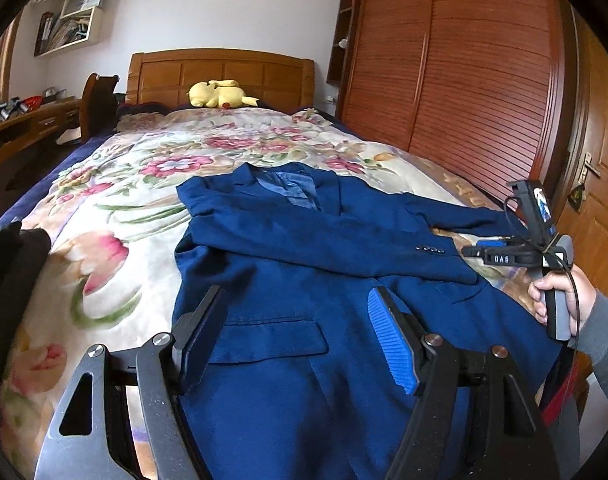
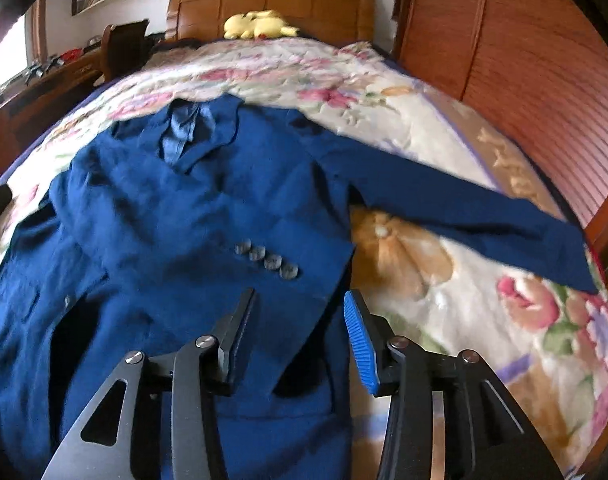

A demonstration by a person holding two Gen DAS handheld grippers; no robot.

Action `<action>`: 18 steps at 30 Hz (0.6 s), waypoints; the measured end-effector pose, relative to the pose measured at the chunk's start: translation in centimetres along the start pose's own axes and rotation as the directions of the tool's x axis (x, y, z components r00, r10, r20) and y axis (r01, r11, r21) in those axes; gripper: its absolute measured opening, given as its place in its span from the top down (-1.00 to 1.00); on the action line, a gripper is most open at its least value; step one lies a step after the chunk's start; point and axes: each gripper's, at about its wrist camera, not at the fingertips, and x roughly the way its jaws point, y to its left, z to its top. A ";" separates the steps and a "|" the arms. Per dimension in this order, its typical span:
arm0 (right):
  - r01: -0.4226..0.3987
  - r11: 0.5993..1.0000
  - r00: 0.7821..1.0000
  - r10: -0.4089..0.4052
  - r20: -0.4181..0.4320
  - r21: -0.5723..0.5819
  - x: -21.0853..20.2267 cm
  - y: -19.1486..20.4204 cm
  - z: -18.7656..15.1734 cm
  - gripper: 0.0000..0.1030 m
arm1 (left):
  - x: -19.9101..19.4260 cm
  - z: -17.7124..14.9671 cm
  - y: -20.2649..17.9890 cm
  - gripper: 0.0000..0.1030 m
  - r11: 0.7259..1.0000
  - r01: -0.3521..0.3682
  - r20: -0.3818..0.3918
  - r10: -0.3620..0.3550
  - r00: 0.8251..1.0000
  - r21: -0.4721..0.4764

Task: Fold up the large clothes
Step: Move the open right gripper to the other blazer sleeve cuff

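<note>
While blue jacket (image 1: 304, 264) lies flat on bed (image 1: 143, 168), both jaws spread, empty, above its lower front.

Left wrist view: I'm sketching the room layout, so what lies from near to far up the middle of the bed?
Left hand-held gripper → blue suit jacket → bare floral bedspread → yellow plush toy → wooden headboard.
</note>
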 end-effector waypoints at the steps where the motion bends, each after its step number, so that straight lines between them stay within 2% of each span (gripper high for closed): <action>1: -0.017 1.000 1.000 0.016 -0.018 -0.004 0.4 -0.5 -0.7 0.12 | 0.1 0.0 -0.1 -0.43 1.000 0.002 -0.002 -0.002 1.000 0.003; 4: -0.074 0.997 0.996 0.074 -0.052 0.002 1.8 -0.9 -1.6 0.12 | 0.6 -0.2 -0.4 -0.43 1.000 0.010 -0.016 -0.010 1.000 0.008; 8: -0.098 0.995 0.993 0.097 -0.063 -0.008 2.9 -0.9 -1.6 0.16 | 1.1 -0.5 -1.0 -0.43 1.000 0.018 -0.030 -0.018 0.999 0.021; 10: -0.125 0.992 0.989 0.124 -0.075 -0.015 3.0 -0.7 -1.5 0.36 | 1.3 -0.6 -1.2 -0.43 0.999 0.016 -0.033 -0.015 0.999 0.029; 12: -0.126 0.992 0.989 0.124 -0.085 -0.026 3.0 -0.5 -1.6 0.47 | 1.5 -0.7 -1.3 -0.43 0.999 0.012 -0.036 -0.011 0.999 0.032; 13: -0.127 0.991 0.988 0.124 -0.088 -0.031 2.9 -0.5 -1.5 0.70 | 1.6 -0.8 -1.4 -0.43 0.999 0.012 -0.038 -0.011 0.999 0.031; 14: -0.136 0.990 0.987 0.133 -0.088 -0.032 2.5 -0.7 -1.4 0.80 | 1.7 -0.8 -1.4 -0.43 0.999 0.011 -0.041 -0.010 0.999 0.030; 18: -0.170 0.985 0.983 0.169 -0.070 -0.008 1.1 -1.2 -1.6 0.87 | 2.0 -1.0 -1.6 -0.43 0.999 0.009 -0.050 -0.007 0.999 0.036</action>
